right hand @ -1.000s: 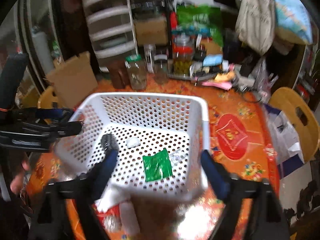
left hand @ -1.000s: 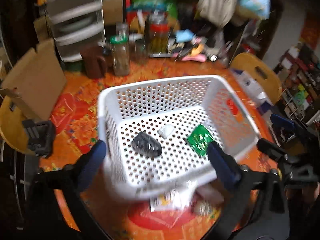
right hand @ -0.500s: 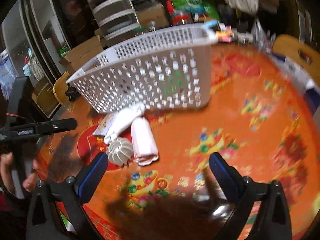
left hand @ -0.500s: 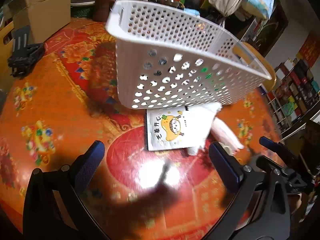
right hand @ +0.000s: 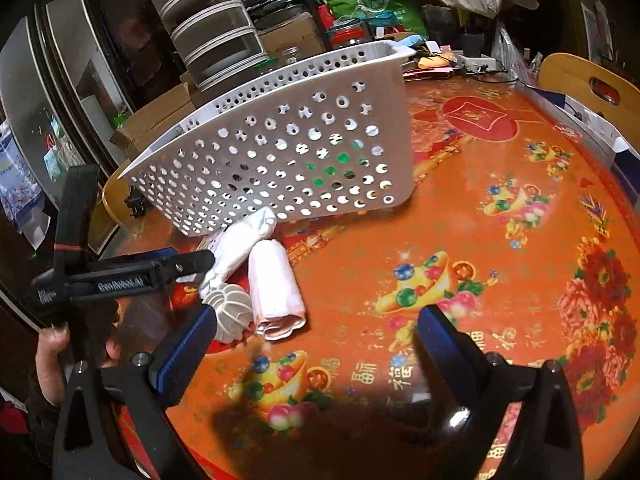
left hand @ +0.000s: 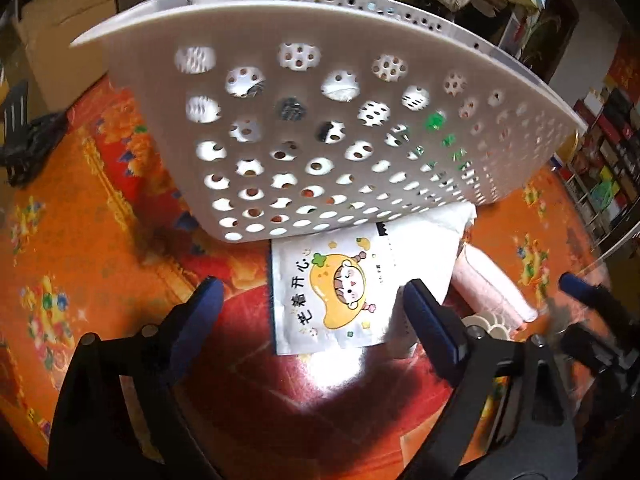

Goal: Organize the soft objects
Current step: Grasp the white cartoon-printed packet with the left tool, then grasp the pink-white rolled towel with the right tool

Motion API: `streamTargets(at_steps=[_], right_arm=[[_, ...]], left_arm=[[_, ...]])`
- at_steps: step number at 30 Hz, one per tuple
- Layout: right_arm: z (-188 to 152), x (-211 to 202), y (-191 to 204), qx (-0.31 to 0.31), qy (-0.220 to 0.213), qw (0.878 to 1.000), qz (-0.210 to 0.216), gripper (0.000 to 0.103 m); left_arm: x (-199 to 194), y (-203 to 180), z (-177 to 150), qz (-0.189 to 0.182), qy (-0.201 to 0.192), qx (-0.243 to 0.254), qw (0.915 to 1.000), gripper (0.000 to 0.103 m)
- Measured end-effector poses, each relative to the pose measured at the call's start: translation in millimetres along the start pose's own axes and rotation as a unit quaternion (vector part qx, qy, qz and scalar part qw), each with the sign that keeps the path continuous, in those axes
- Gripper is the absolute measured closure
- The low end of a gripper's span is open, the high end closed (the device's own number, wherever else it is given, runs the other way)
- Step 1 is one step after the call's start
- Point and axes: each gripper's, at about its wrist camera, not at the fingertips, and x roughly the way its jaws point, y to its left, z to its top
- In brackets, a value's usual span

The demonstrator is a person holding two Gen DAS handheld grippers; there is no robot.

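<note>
A white perforated basket (left hand: 312, 120) (right hand: 288, 152) stands on the table; a green packet and dark items show through its holes. In front of it lie a white pouch with a cartoon mango print (left hand: 340, 288), a white rolled cloth (right hand: 240, 244), a pink rolled towel (right hand: 276, 288) (left hand: 492, 288) and a white ridged round object (right hand: 232, 312). My left gripper (left hand: 312, 312) is open, low over the table, just before the pouch. My right gripper (right hand: 316, 336) is open and empty, low beside the pink towel. The left gripper also shows in the right wrist view (right hand: 132, 272).
The table (right hand: 480, 220) has an orange and red patterned cover. Jars, bags and white drawer units (right hand: 208, 24) crowd the far side. Cardboard boxes (left hand: 60, 36) stand at the left. A yellow chair back (right hand: 588, 84) is at the right. A black clamp (left hand: 28, 140) lies at the left.
Both grippers have dropped from above the basket to table height in front of it. The left one has closed in on the pouch. The loose items have not moved.
</note>
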Motion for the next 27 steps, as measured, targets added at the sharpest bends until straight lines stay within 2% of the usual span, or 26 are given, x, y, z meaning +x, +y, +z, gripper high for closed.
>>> streamTargets(at_steps=[3, 5, 7, 12, 13, 14, 16, 23, 27], right_arm=[[-1, 1, -1, 0.0, 0.001, 1.0, 0.0, 0.002], [-2, 3, 0, -0.003, 0.002, 1.0, -0.001, 0.002], [-3, 3, 1, -0.004, 0.002, 1.0, 0.0, 0.002], [-3, 0, 0, -0.002, -0.005, 1.0, 0.003, 0.002], [-3, 0, 0, -0.002, -0.006, 1.0, 0.004, 0.002], [-4, -1, 0, -0.002, -0.007, 1.0, 0.004, 0.002], [-4, 0, -1, -0.001, -0.007, 1.0, 0.006, 0.002], [-4, 4, 2, -0.007, -0.002, 1.0, 0.005, 0.002], [1, 9, 9, -0.016, 0.002, 1.0, 0.005, 0.002]], left_arm=[[1, -8, -1, 0.003, -0.007, 0.012, 0.9999, 0.022], [0, -18, -2, 0.0, -0.012, 0.024, 0.9996, 0.035], [-2, -26, -4, -0.003, -0.016, 0.034, 0.9993, 0.043], [-4, -33, -8, -0.008, -0.022, 0.04, 0.9989, 0.047], [-4, -32, -8, -0.01, -0.023, 0.04, 0.9989, 0.05], [-4, -33, -9, -0.016, -0.025, 0.037, 0.9989, 0.06], [-7, -19, -13, -0.034, -0.025, 0.03, 0.9987, 0.072], [-21, -6, -19, -0.057, -0.044, 0.024, 0.9971, 0.087], [-30, 6, -25, -0.069, -0.052, 0.022, 0.996, 0.09]])
